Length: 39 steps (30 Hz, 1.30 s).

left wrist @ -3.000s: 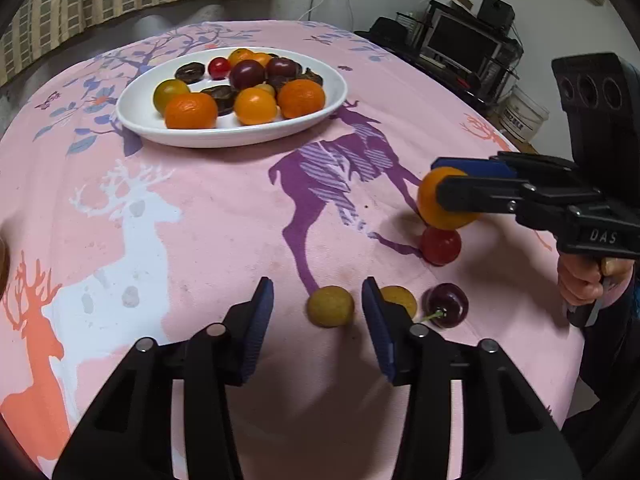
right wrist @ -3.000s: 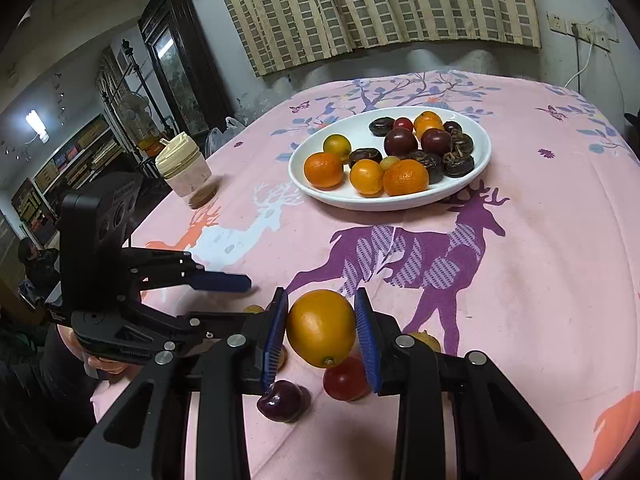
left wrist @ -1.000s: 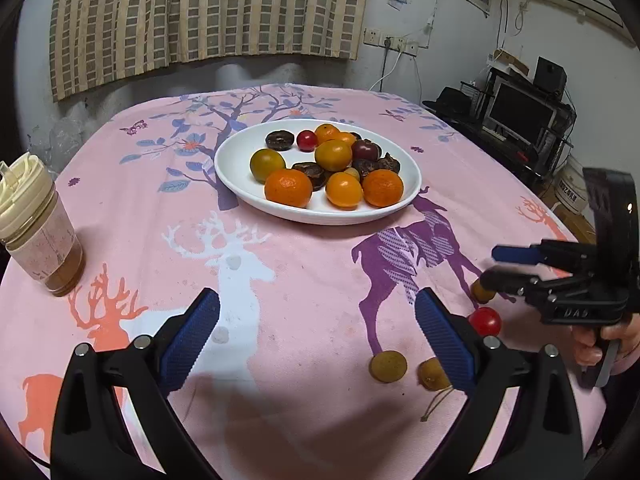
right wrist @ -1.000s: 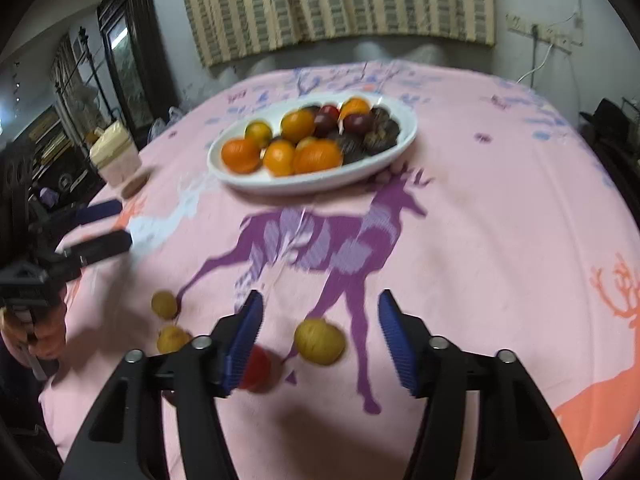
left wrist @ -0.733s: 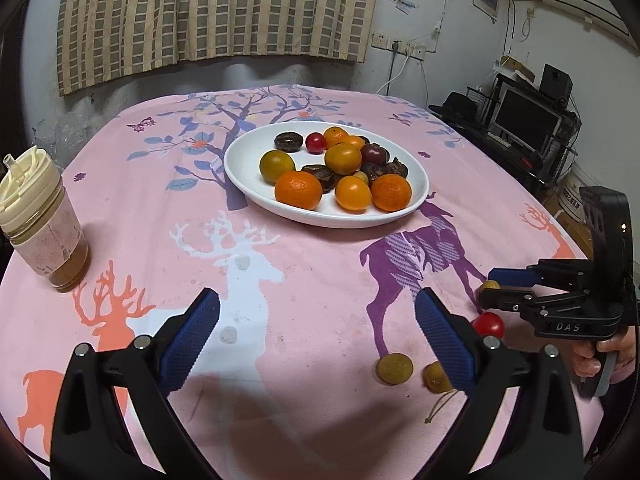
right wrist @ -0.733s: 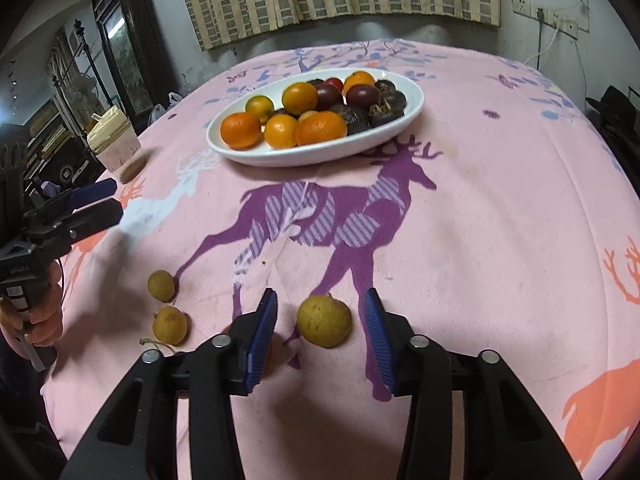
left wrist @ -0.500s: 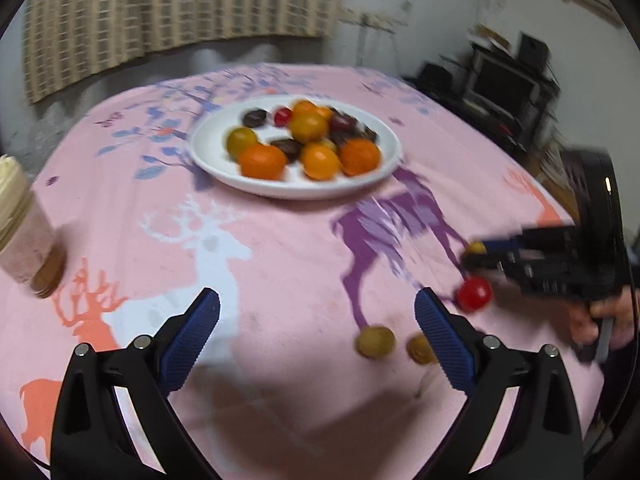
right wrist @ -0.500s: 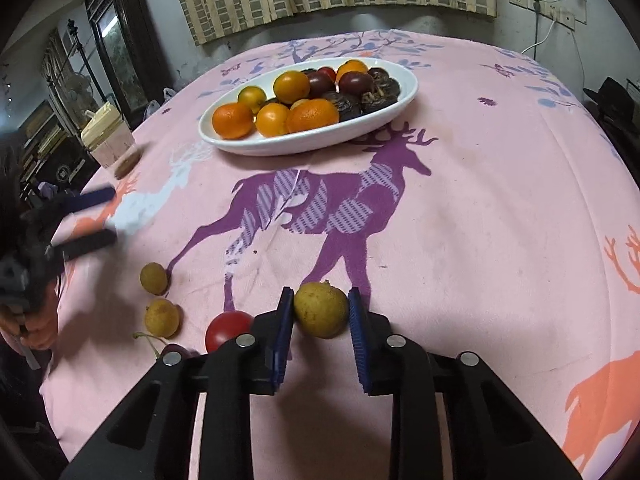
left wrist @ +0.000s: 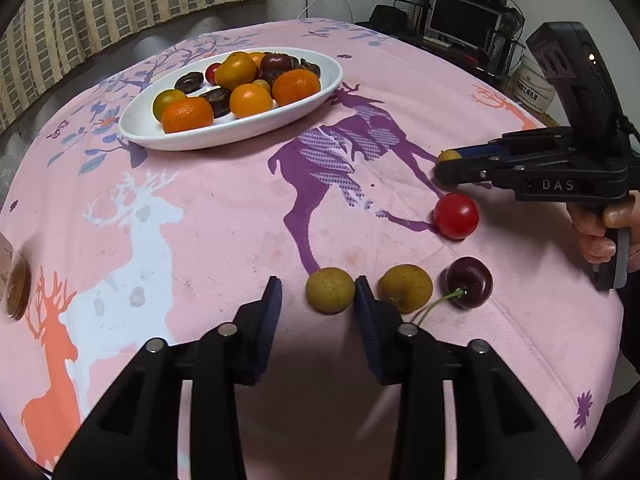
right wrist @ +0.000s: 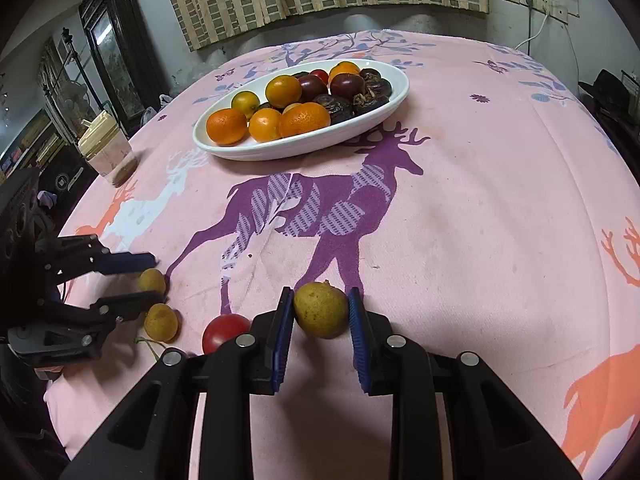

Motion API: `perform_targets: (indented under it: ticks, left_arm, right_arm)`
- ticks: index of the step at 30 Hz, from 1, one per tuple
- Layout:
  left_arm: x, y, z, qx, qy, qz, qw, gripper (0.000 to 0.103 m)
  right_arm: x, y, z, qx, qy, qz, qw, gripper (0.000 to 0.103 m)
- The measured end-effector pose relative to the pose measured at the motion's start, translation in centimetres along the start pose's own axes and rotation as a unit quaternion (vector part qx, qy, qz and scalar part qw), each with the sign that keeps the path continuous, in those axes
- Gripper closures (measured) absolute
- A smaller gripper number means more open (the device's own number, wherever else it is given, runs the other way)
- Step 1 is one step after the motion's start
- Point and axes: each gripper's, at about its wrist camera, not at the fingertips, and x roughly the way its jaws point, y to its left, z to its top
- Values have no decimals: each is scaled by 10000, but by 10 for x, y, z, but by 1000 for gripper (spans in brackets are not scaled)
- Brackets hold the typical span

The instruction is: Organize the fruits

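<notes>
A white oval plate [left wrist: 304, 112] [right wrist: 384, 120] holds several oranges and dark fruits at the far side of the pink deer tablecloth. My left gripper [left wrist: 318, 300] is open around a yellow-green longan [left wrist: 330, 290]; its right finger touches the fruit, the left stands apart. A second longan [left wrist: 405, 289], a dark cherry [left wrist: 469, 282] and a red cherry tomato [left wrist: 456, 215] lie to its right. My right gripper [right wrist: 320, 314] is shut on a yellow-green fruit [right wrist: 320, 310] resting on the cloth. It also shows in the left wrist view [left wrist: 448, 166].
A lidded cup [right wrist: 108, 148] stands at the table's left edge. A red tomato [right wrist: 225, 332] lies just left of my right gripper. The left gripper [right wrist: 148, 280] and two longans [right wrist: 160, 322] are further left. A desk with a monitor [left wrist: 464, 20] stands behind the table.
My left gripper has come down and narrowed around the left longan. My right gripper has closed onto the yellow-green fruit. The orange held three seconds ago is no longer in the right gripper.
</notes>
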Motion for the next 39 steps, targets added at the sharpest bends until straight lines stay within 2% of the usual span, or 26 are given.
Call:
perform_targets:
  ticks: [2,4,8,11,13,18,21,23,24,25,26,28,30,33,37,39]
  left_arm:
    - [0,-3,0,78,-38,-1,10000,75]
    - [0,-7,-1,168,-57,33,9998,78]
    - [-1,-8,-1,162,-76,57,9998,79]
    - [-3,-1,6,-18,-104,70,9999,79]
    - [-10,8,23,-128,-251,-1,9996,79]
    - [-14,45,98,-594,-877,167,9942,79]
    - [4,68,143,-799,-1124,538,9890,79]
    - [21,81,164,-947,-1156,756,9859,79]
    - [31,87,172,-1027,-1153,999,9829,78]
    - [38,91,176,-1107,-1103,1276,9794,57]
    - [41,94,178,-1211,-1012,1514,9758,28]
    - [31,92,168,-1276,-1188,1643,9709,15]
    - [20,85,154,-1087,-1297,1755,9698,10]
    - [6,74,130,-930,-1098,1869,9718,9]
    - [-18,63,86,-1169,-1035,1630,9742,5]
    - [-29,58,60,-1354,-1028,1370,9759,5]
  right_arm:
    - [-1,0,0,-10,-20,-18,10000,75]
    - [-1,0,0,-17,-34,-21,10000,75]
    - [-4,0,0,-35,-130,-17,9999,75]
    - [-12,0,6,-59,-388,58,9992,75]
    - [-15,1,14,-39,-558,100,9984,75]
    - [-14,5,65,11,-1161,118,9932,75]
    - [1,5,102,26,-1448,-2,9895,75]
    - [18,1,128,107,-1550,104,9878,75]
    - [25,-1,137,123,-1569,155,9874,72]
    - [28,-1,141,113,-1579,114,9873,57]
    - [32,-1,145,119,-1570,-42,9875,46]
    - [29,1,141,81,-1573,-3,9875,44]
    - [24,5,131,-36,-1515,84,9884,37]
    - [12,9,107,-101,-1328,217,9909,36]
    - [0,14,73,-84,-953,779,9924,36]
    - [-7,19,56,-192,-949,857,9916,36]
